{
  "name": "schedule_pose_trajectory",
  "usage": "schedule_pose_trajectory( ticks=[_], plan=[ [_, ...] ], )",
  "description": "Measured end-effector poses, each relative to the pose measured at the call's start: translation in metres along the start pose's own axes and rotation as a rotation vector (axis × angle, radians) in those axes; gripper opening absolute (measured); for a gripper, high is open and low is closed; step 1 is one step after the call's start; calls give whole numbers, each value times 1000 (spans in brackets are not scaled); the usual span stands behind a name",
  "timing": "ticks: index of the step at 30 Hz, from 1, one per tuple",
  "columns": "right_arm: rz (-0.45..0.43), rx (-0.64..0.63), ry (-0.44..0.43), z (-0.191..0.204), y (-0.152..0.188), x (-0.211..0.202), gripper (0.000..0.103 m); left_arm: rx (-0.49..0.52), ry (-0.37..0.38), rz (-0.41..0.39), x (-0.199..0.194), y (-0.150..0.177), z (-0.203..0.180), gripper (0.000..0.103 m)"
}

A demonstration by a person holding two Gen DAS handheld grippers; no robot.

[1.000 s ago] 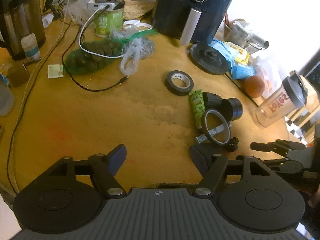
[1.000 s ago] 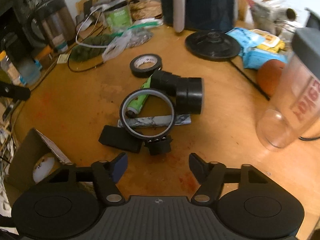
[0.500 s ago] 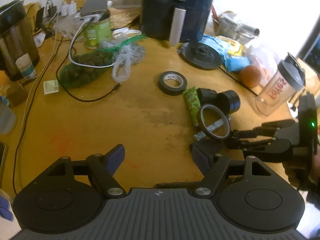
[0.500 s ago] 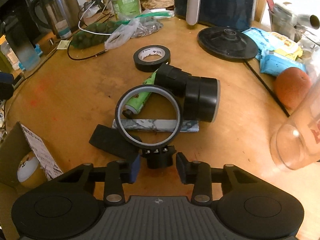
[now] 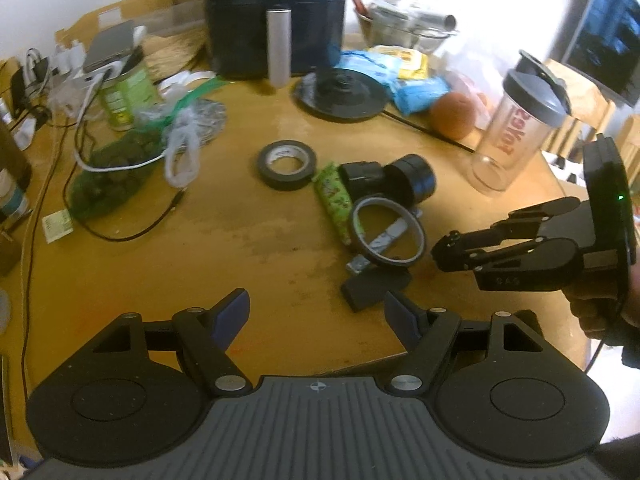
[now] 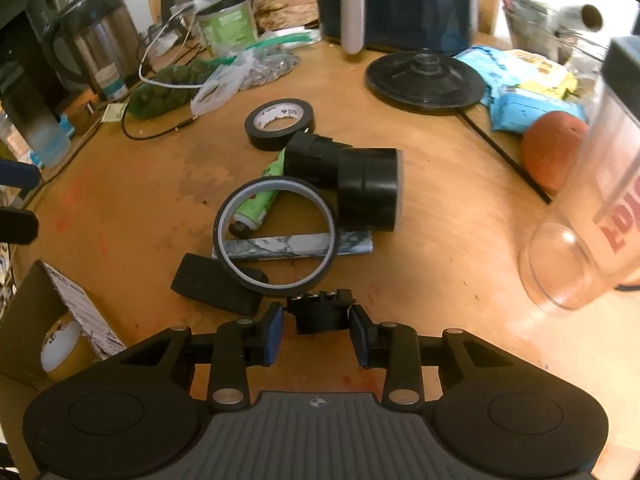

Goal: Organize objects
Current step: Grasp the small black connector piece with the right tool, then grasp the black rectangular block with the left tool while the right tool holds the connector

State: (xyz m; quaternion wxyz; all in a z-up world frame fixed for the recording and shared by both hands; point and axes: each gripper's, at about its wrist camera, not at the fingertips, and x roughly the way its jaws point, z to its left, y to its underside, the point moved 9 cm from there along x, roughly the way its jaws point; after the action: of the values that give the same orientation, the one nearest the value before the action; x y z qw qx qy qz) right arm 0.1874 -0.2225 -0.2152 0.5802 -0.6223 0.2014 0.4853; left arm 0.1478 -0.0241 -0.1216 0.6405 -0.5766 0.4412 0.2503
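Now right gripper (image 6: 317,325) clamped on a small black part (image 6: 321,313) at the near edge of the clutter, thin tape ring (image 6: 276,236) just beyond, left gripper (image 5: 316,314) open and empty above the wooden table (image 5: 224,236)

Red lettering runs up the side of the clear shaker bottle (image 5: 516,128) near the table's right edge; it appears mirrored or sideways and cannot be read with certainty. The green can (image 6: 228,26) at the back edge carries pale print, too blurred to read.
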Motion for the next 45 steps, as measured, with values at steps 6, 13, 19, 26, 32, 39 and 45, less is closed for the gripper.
schedule_pose_trajectory(
  ticks=[6, 13, 19, 26, 32, 39, 45],
  plan=[
    [-46, 60, 5, -7, 0, -19, 38, 30, 46, 0, 6, -7, -9, 74],
    [-95, 122, 11, -13, 3, -41, 38, 79, 100, 28, 21, -14, -16, 74],
    [-146, 190, 14, -17, 9, -66, 38, 147, 138, 84, 44, -12, -26, 74],
    [-184, 258, 26, -25, 18, -90, 38, 281, 168, 119, 68, -10, -45, 73],
    [-217, 293, 50, -33, 25, -109, 38, 363, 172, 145, 92, -6, -53, 70],
    [-246, 338, 88, -44, 38, -127, 38, 410, 205, 209, 115, 2, -58, 51],
    [-259, 368, 113, -52, 46, -135, 38, 456, 193, 228, 125, 11, -61, 43]
  ],
)
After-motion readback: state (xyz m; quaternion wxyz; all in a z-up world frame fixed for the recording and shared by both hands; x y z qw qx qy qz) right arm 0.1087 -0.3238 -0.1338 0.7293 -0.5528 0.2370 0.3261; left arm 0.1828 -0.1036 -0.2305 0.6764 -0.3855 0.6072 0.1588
